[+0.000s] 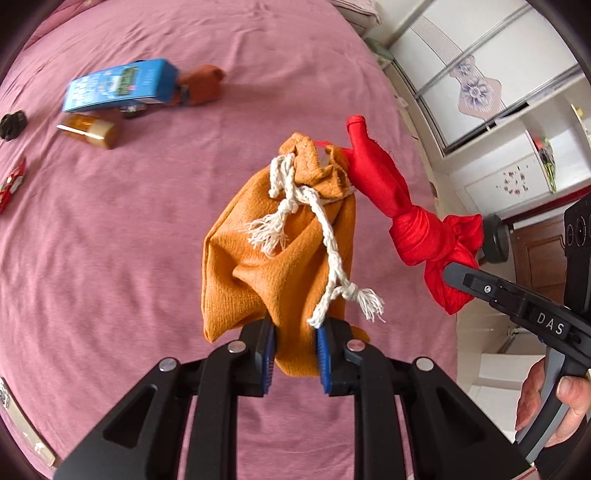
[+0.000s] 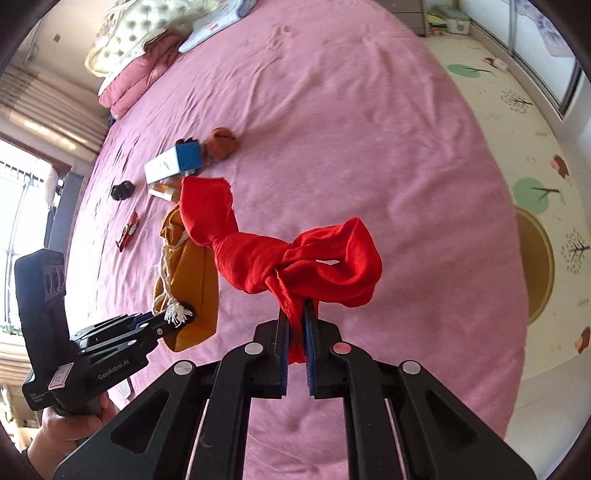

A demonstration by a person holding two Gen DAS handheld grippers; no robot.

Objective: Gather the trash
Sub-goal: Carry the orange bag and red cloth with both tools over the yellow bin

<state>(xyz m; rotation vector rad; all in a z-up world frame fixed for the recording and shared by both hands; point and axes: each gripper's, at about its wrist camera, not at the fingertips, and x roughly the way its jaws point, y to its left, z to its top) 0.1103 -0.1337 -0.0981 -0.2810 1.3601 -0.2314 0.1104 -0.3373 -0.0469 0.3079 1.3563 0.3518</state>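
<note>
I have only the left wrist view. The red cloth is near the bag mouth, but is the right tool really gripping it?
Observer: Yes. The right wrist view shows the right tongs shut on the red cloth, close to its knot.
Operator: Good. My left tongs hold the orange bag. What lies beyond the blue box?
Observer: Folded pink bedding and a pale pillow, at the far end of the bed.
Operator: And next to the bed?
Observer: A round woven mat on the patterned floor.

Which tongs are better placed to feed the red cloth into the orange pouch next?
Right. The right tongs are shut on the knotted red cloth, its far end at the mouth of the orange pouch, which the left tongs hold.
</note>
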